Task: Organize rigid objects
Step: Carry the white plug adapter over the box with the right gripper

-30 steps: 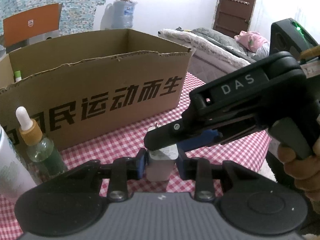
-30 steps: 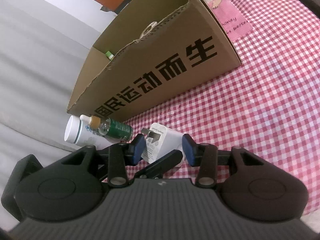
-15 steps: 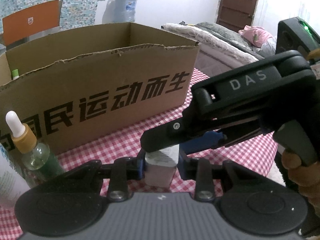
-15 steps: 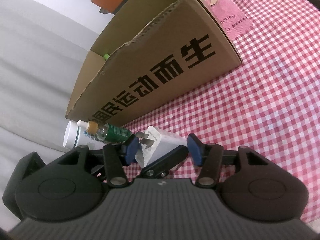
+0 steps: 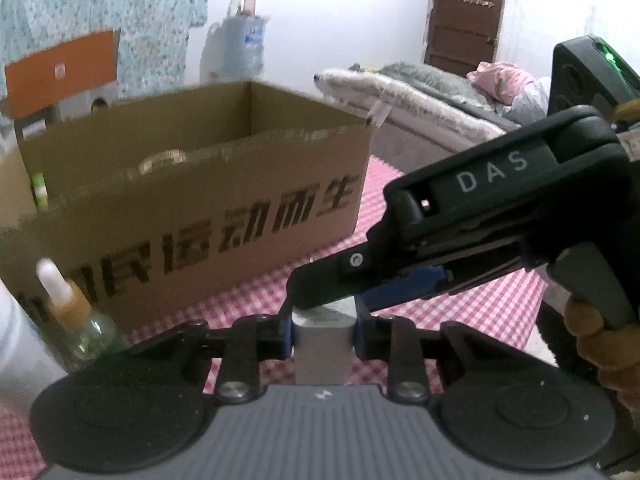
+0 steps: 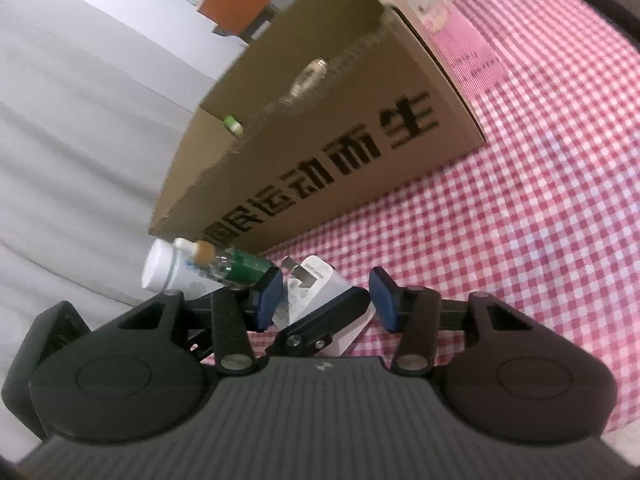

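Note:
My left gripper [image 5: 323, 328] is shut on a white plug adapter [image 5: 322, 342] and holds it above the checked cloth, in front of the cardboard box [image 5: 192, 216]. My right gripper [image 6: 326, 300] is open, its blue pads either side of the same adapter [image 6: 320, 292] without pressing it; its body crosses the left wrist view [image 5: 480, 216] just above the adapter. The open box [image 6: 320, 152] has black characters on its side. A green-capped item [image 5: 39, 190] and a round metal item [image 5: 162, 159] show inside it.
A dropper bottle with a tan collar [image 5: 76, 316] and a white bottle [image 6: 164, 268] stand left of the box. A pink card [image 6: 460, 40] lies beyond the box. The red-checked tablecloth [image 6: 520, 220] stretches to the right. A bed and a door are behind.
The adapter has risen off the cloth in my left gripper. The right gripper's jaws have spread wider around it. Both grippers sit higher, so the inside of the box shows.

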The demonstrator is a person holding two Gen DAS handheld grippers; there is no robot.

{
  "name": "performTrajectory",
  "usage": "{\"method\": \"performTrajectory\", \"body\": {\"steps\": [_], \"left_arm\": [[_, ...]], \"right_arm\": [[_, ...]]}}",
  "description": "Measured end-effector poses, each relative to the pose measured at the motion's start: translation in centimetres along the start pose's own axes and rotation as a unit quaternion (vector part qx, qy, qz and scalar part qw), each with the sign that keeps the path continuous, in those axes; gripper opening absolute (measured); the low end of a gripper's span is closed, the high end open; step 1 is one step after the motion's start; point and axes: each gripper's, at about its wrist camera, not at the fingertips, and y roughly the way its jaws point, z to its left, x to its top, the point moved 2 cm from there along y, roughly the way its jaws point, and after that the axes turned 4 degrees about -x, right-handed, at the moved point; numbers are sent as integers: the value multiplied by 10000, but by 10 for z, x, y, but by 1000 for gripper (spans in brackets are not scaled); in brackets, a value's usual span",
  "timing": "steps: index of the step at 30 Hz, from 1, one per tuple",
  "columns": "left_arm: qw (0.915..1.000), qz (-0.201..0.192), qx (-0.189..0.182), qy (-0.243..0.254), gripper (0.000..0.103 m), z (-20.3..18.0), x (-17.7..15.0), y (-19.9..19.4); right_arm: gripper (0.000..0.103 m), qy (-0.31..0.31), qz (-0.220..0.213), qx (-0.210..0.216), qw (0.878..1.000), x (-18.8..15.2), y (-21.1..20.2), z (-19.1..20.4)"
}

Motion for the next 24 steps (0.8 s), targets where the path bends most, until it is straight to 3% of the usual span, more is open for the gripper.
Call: {"method": "performTrajectory", "body": {"steps": [7, 13, 19, 24], "left_arm": [[9980, -575, 182, 212, 28, -5, 41, -41], [9953, -883, 406, 33, 28, 6, 91, -49], [9939, -663, 535, -695, 28, 41, 140, -13], [9891, -175, 595, -1335, 28, 77, 163, 35]], "right_arm": [[47, -532, -515, 242, 9970, 17, -42, 40], [48, -1105, -861, 434, 9892, 59, -63, 73], [48, -1277, -602, 505, 9887, 131, -46, 79], [48, -1209, -120, 279, 9922, 187, -4, 72]]}}
